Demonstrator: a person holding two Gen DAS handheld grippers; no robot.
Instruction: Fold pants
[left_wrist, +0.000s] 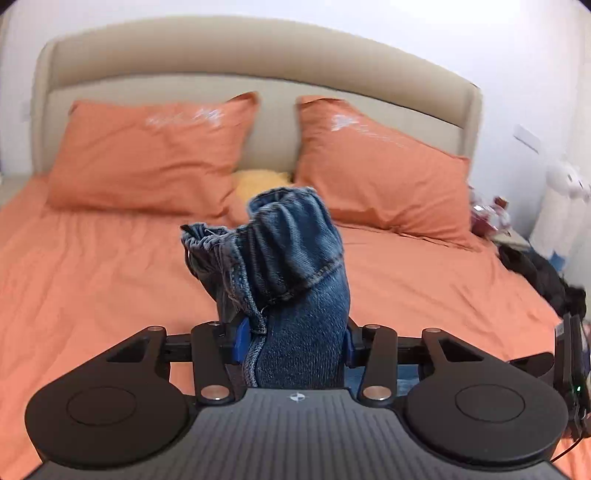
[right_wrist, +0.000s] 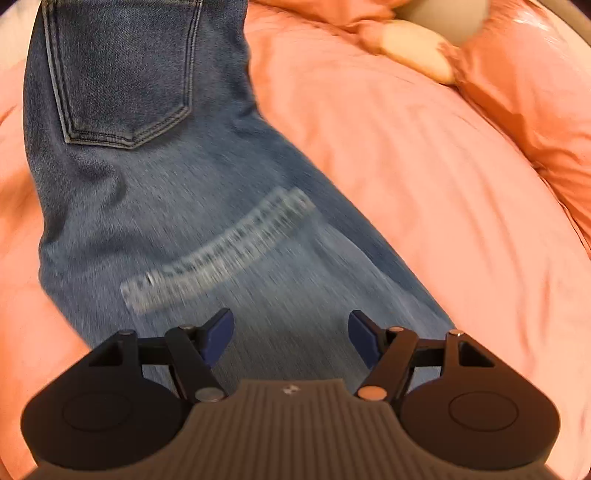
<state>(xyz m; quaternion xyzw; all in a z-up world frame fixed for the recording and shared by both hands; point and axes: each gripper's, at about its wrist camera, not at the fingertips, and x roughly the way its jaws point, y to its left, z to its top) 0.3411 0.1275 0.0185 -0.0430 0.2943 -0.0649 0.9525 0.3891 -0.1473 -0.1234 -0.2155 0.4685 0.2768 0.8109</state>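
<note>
Jeans (right_wrist: 177, 206) | left gripper (left_wrist: 293, 341): blue pads clamped on a bunched denim hem, lifted above the orange bedsheet (left_wrist: 92, 280) | right gripper (right_wrist: 291, 334): jaws apart, nothing between them, over the leg spread flat on the sheet, back pocket (right_wrist: 125, 70) beyond | two orange pillows (left_wrist: 147, 155) against beige headboard (left_wrist: 258, 62)

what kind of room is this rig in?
Almost certainly a home bedroom: a bed with an orange sheet, two orange pillows against a padded beige headboard, and jeans spread on it.
</note>
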